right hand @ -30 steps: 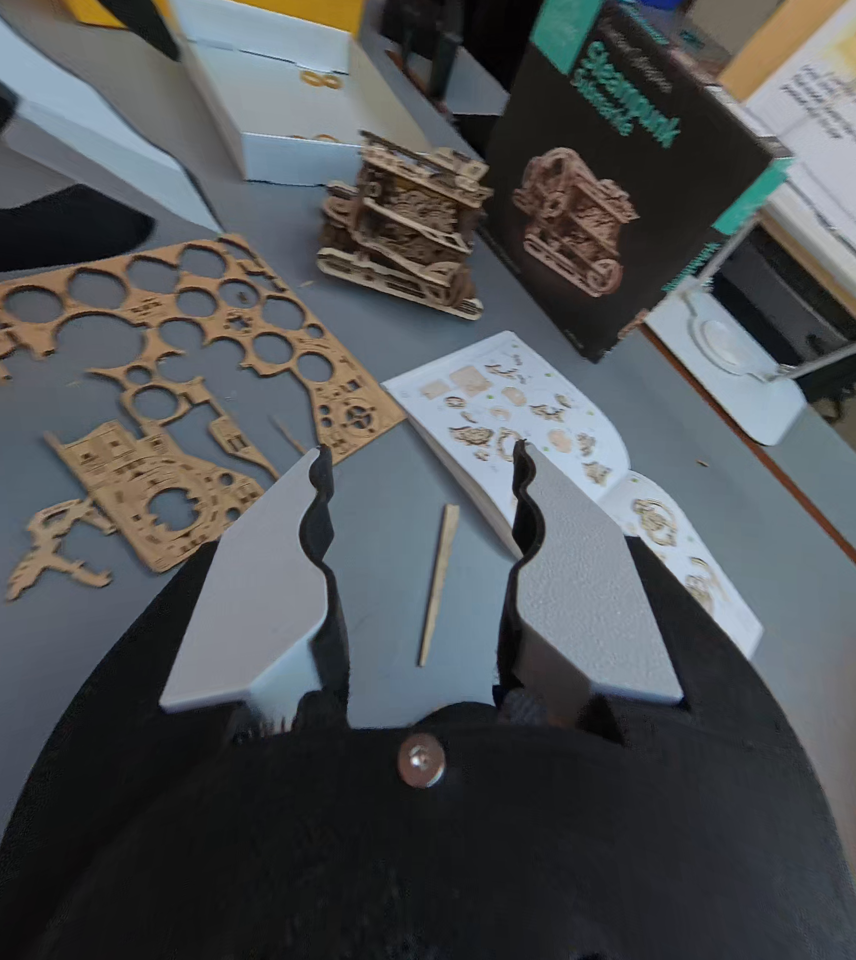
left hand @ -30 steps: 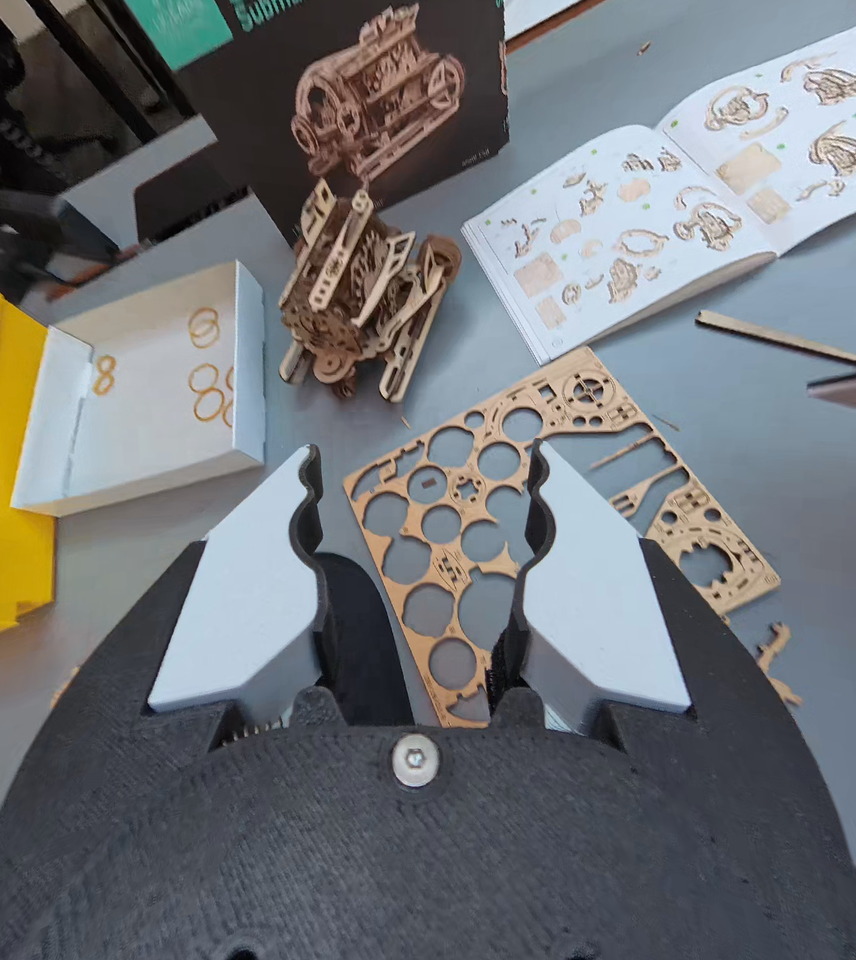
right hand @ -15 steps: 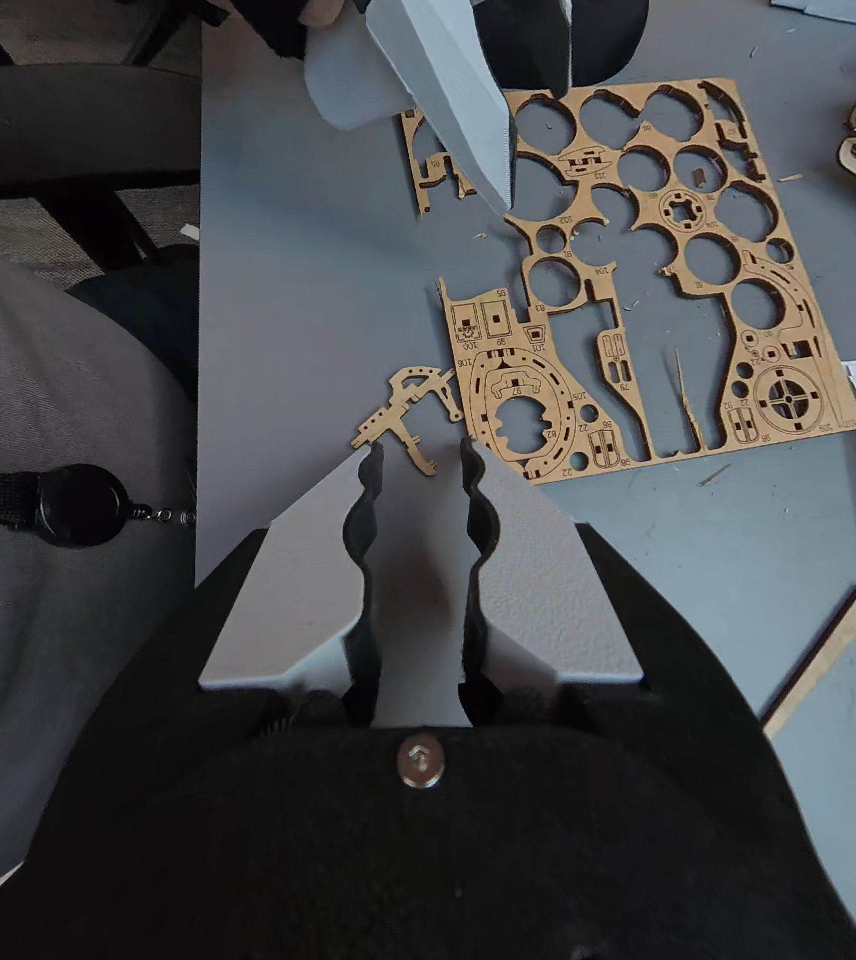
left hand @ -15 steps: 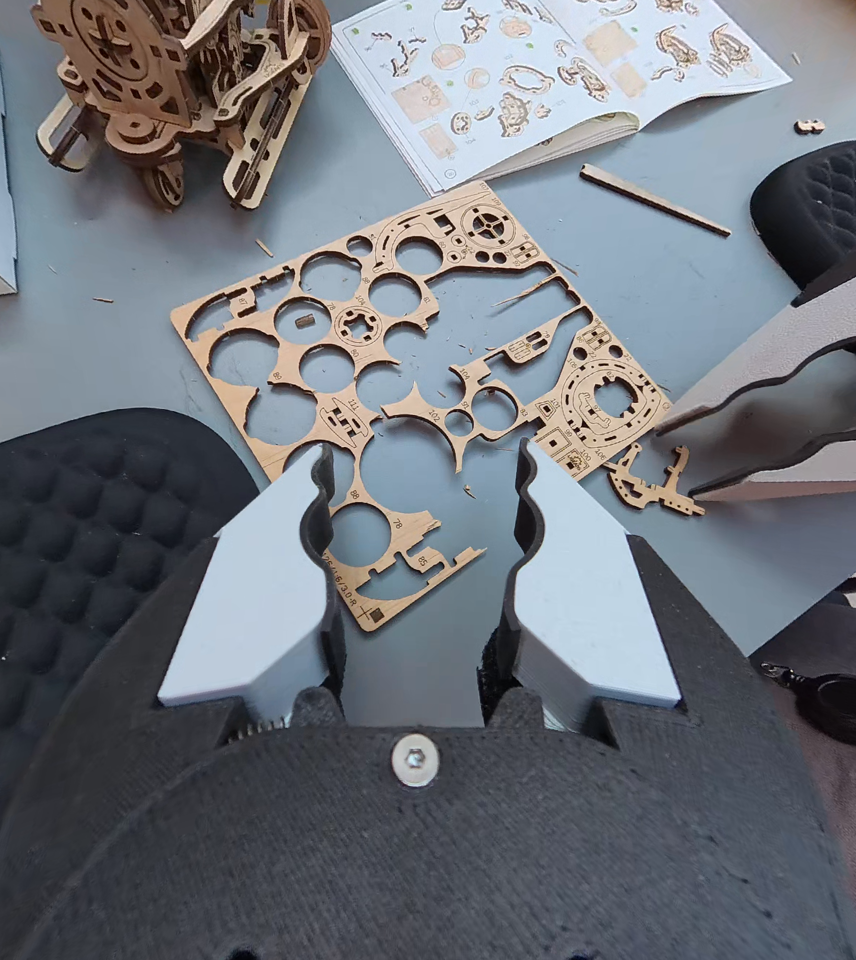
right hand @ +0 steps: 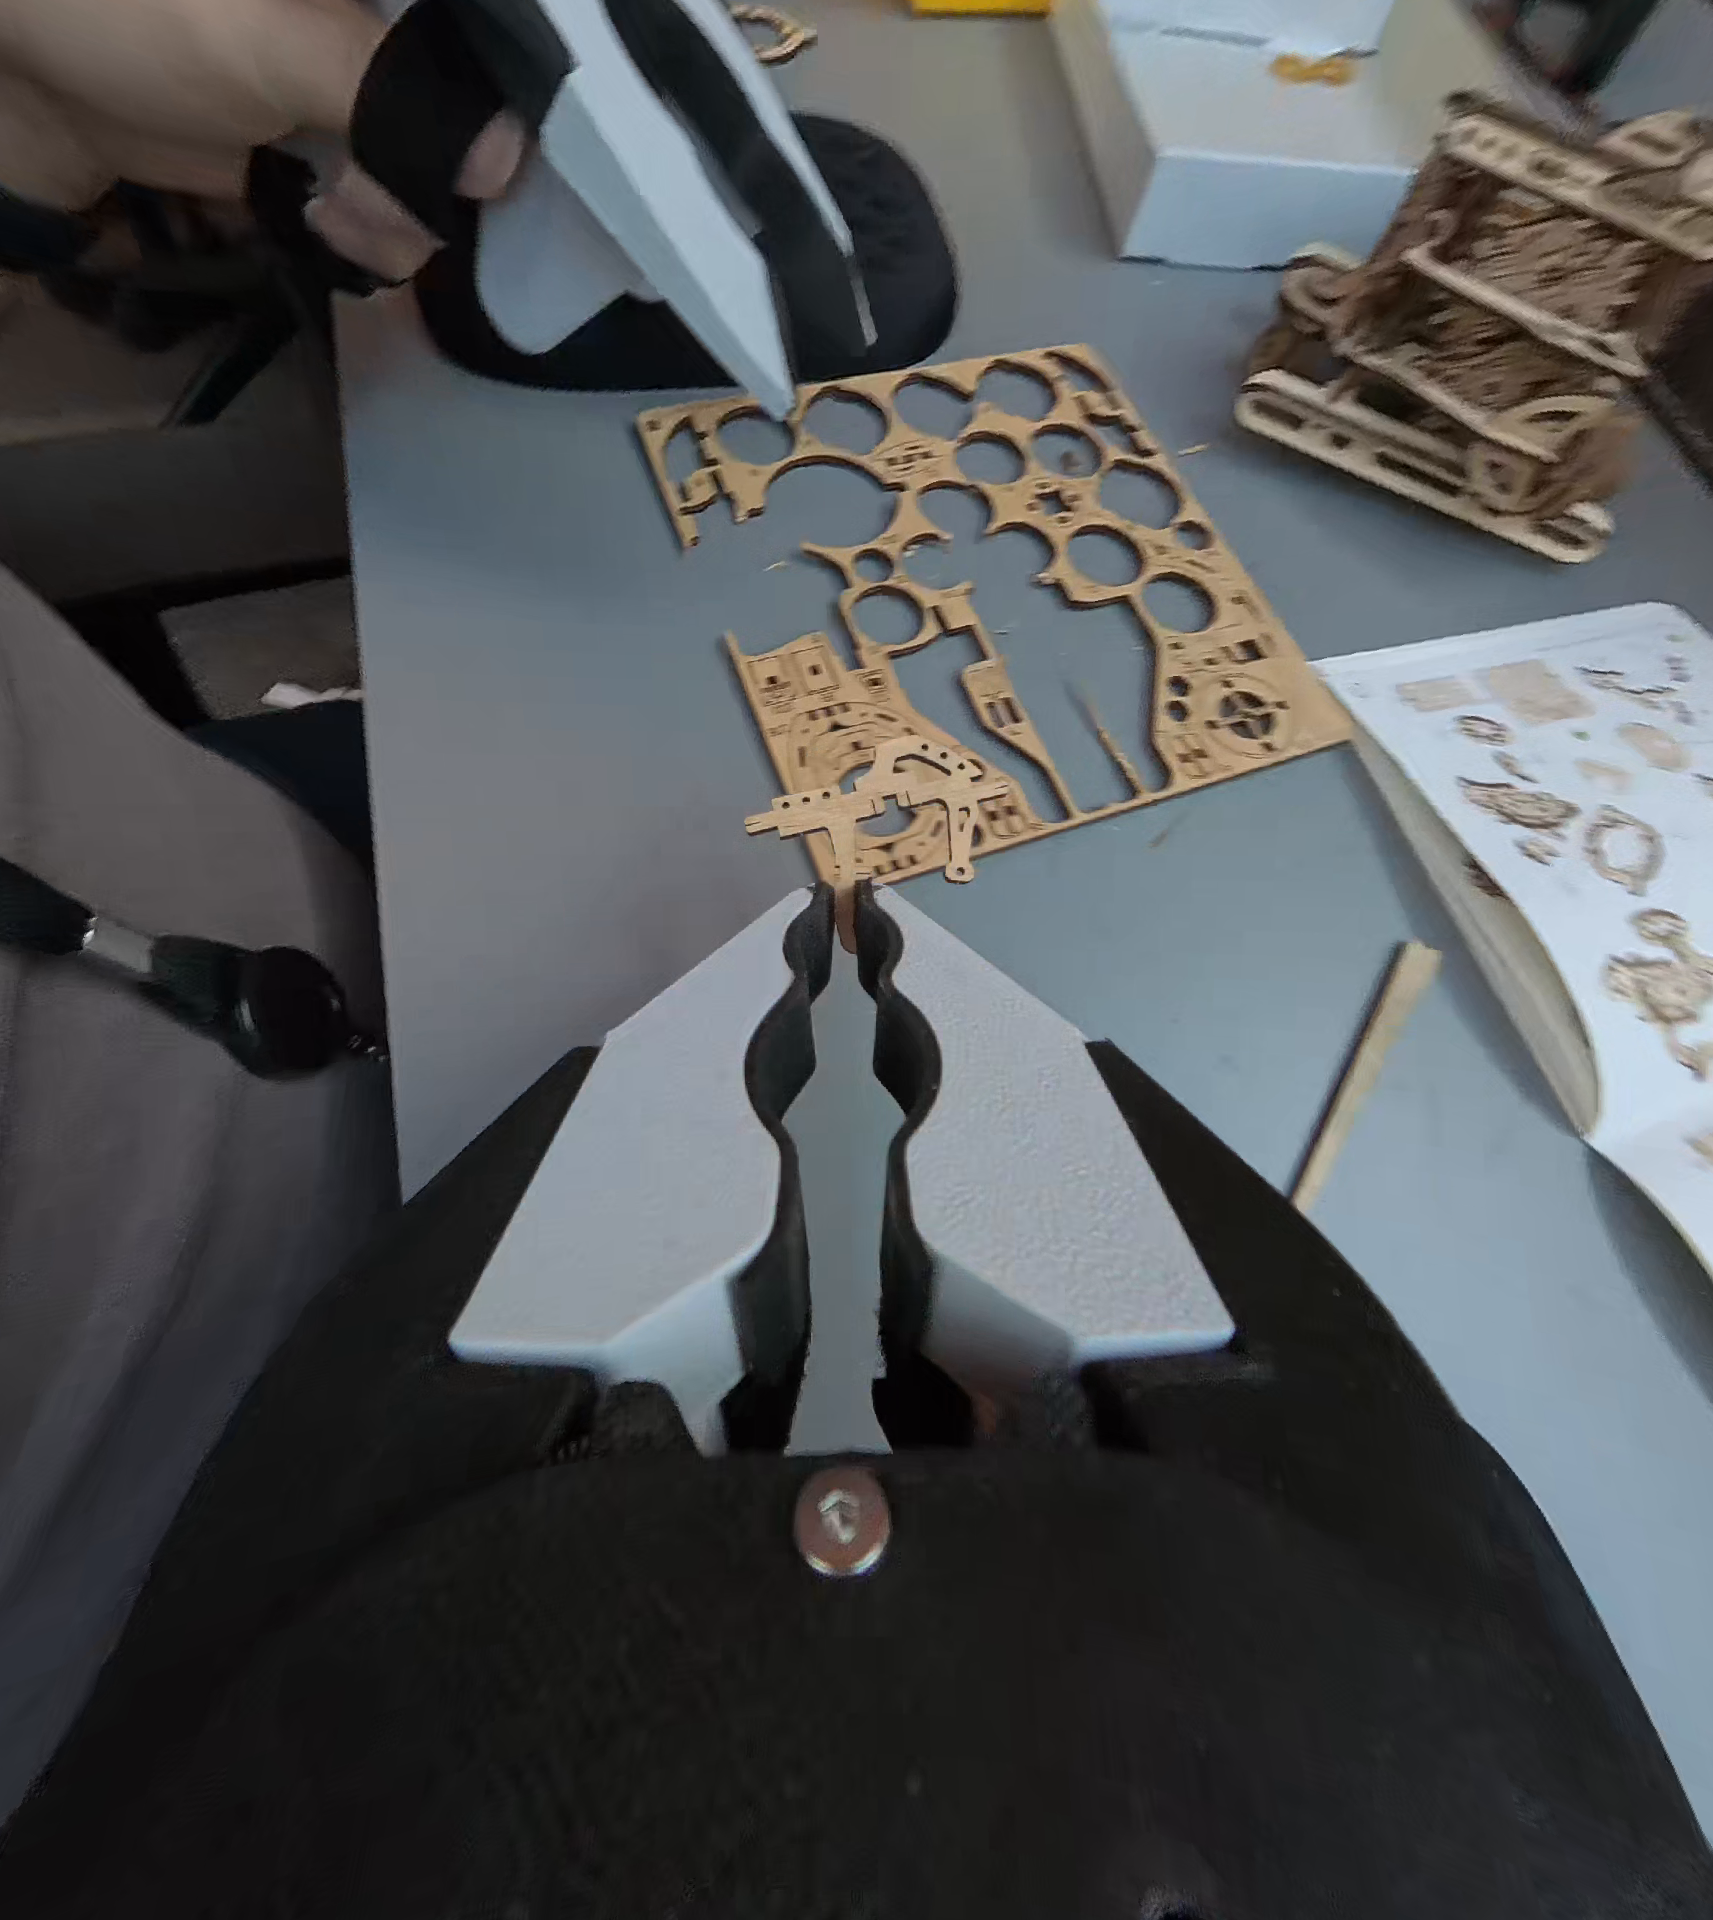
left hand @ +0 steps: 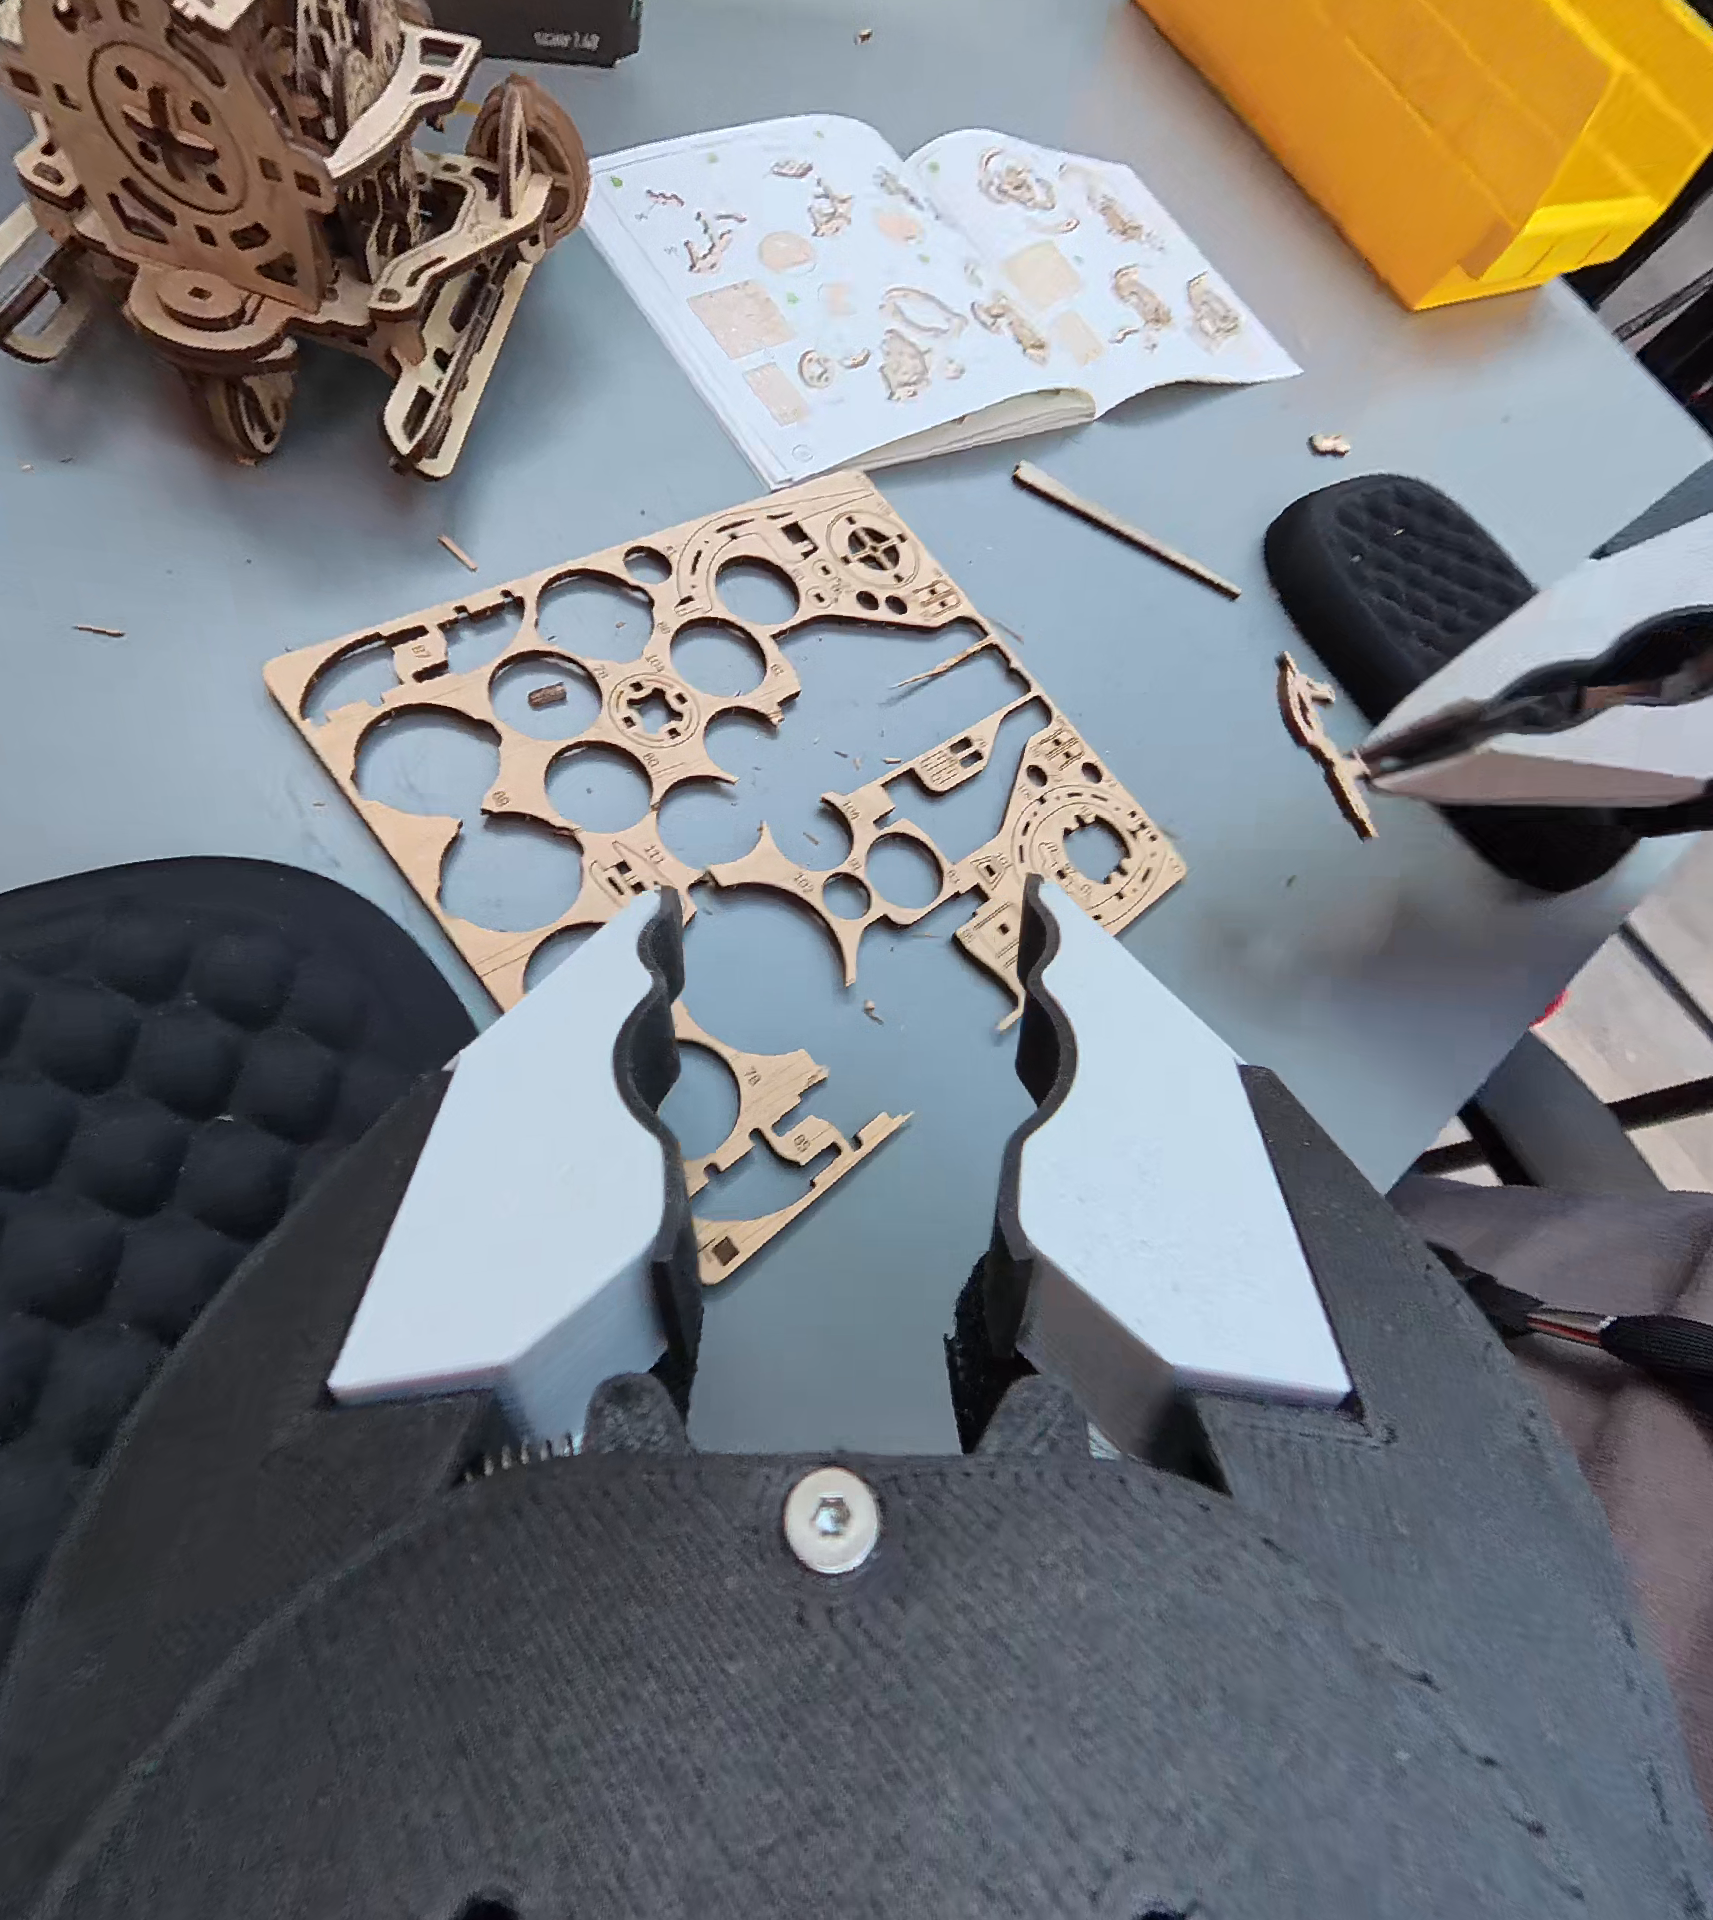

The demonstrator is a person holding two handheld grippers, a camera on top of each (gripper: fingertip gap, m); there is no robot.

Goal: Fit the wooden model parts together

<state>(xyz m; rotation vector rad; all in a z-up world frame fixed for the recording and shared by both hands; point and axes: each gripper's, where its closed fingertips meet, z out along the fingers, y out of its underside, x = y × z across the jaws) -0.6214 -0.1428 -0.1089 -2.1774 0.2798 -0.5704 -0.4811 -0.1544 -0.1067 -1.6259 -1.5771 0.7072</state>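
Observation:
A flat wooden cut-out sheet (left hand: 686, 790) with many round holes lies on the grey table (left hand: 104, 644); it also shows in the right wrist view (right hand: 987, 582). My left gripper (left hand: 847, 914) is open and empty, held above the sheet's near edge. My right gripper (right hand: 839, 899) is shut on a small thin wooden part (right hand: 883, 810) and holds it up by one end above the table; the part also shows in the left wrist view (left hand: 1319, 727) at the right gripper's tips (left hand: 1366, 764). The half-built wooden model (left hand: 239, 229) stands at the back left.
An open instruction booklet (left hand: 935, 291) lies behind the sheet, with a thin wooden stick (left hand: 1122, 530) beside it. A yellow bin (left hand: 1434, 135) stands at the back right. A white box (right hand: 1236, 135) stands near the model. Black chair armrests (left hand: 1403, 623) flank the table edge.
My right gripper has closed on the small wooden part and lifted it off the table. My left gripper has stayed open over the sheet and shifted slightly.

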